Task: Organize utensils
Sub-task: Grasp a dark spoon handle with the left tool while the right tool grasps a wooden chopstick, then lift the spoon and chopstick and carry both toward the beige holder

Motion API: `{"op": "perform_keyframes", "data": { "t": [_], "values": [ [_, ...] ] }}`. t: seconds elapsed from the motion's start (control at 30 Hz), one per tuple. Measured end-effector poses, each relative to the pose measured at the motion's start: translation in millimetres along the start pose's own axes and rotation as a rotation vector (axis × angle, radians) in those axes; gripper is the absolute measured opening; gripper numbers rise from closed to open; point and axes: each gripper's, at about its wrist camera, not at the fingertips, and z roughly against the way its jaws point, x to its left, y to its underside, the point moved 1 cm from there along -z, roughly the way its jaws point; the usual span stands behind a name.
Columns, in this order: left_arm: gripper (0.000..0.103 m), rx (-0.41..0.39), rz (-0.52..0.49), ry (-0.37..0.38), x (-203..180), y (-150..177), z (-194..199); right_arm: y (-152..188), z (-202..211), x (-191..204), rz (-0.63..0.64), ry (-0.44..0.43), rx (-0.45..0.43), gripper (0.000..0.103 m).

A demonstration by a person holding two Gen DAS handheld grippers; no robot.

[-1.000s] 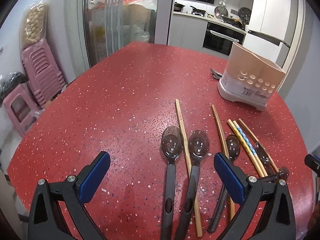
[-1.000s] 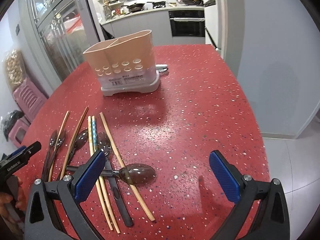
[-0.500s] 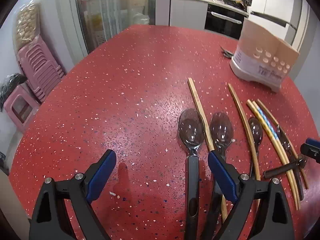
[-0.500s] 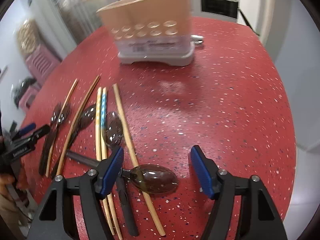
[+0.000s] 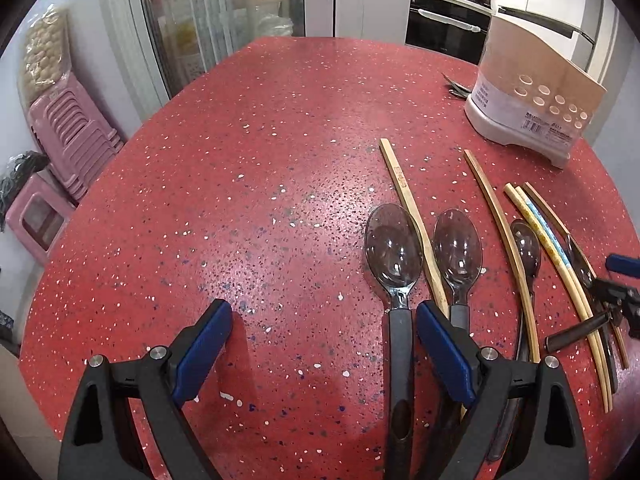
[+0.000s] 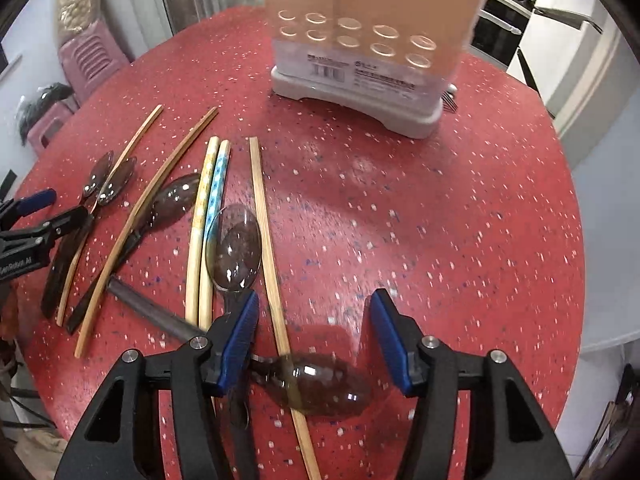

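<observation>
A: How many utensils do you see on the red table (image 5: pixel 248 168)?

B: Five spoons, five chopsticks, near your holder (image 6: pixel 360 48). Your right gripper (image 6: pixel 314 338) is closing around the crosswise spoon (image 6: pixel 320 384); your left gripper (image 5: pixel 320 340) is wide open, holding nothing

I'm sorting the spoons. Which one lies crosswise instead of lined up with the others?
The spoon under the right tool, its jaws closing: its bowl points right, across a bamboo chopstick, while the others point toward the holder.

Black plastic hand-held gripper (image 6: pixel 314 336), blue ribbed pads (image 6: pixel 240 340), silver pivot screws, triangular cut-outs
</observation>
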Motion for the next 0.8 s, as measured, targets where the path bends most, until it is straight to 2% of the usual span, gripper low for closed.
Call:
{"op": "perform_keyframes", "data": {
  "t": [0.17,0.23,0.4,0.5,0.53,0.57,0.6,0.67,0.8],
  "values": [
    [0.103,0.016,-0.020,0.031,-1.0,-4.1,-0.3,-21.1,-7.7,0.2,0.018,-0.007,0.020,0.062],
    [0.098,0.026,-0.038,0.046,-3.7,-5.5,0.3,-26.4,-9.1,1.1,0.030,-0.016,0.035,0.058],
    [0.080,0.053,-0.093,0.075,-15.2,-9.4,2.3,-29.3,-9.2,8.5,0.084,-0.039,0.037,0.037],
    [0.068,0.072,-0.130,0.093,-22.1,-10.9,3.1,-32.1,-9.6,13.5,0.101,-0.042,0.034,0.015],
    [0.059,0.077,-0.146,0.103,-25.6,-11.0,4.0,-31.9,-9.3,14.2,0.105,-0.046,0.032,0.007],
    [0.044,0.079,-0.161,0.110,-28.7,-10.4,5.0,-30.4,-8.3,15.1,0.104,-0.045,0.029,0.007],
    [0.037,0.079,-0.169,0.119,-31.0,-9.7,5.7,-29.9,-7.5,13.3,0.098,-0.043,0.023,0.007],
    [0.037,0.069,-0.169,0.109,-33.3,-8.3,6.5,-27.6,-5.6,9.2,0.077,-0.046,0.015,0.007],
    [0.037,0.018,-0.088,0.151,-24.1,-2.0,16.1,-25.3,5.5,-12.8,0.014,-0.080,-0.028,0.007]
  ]
}}
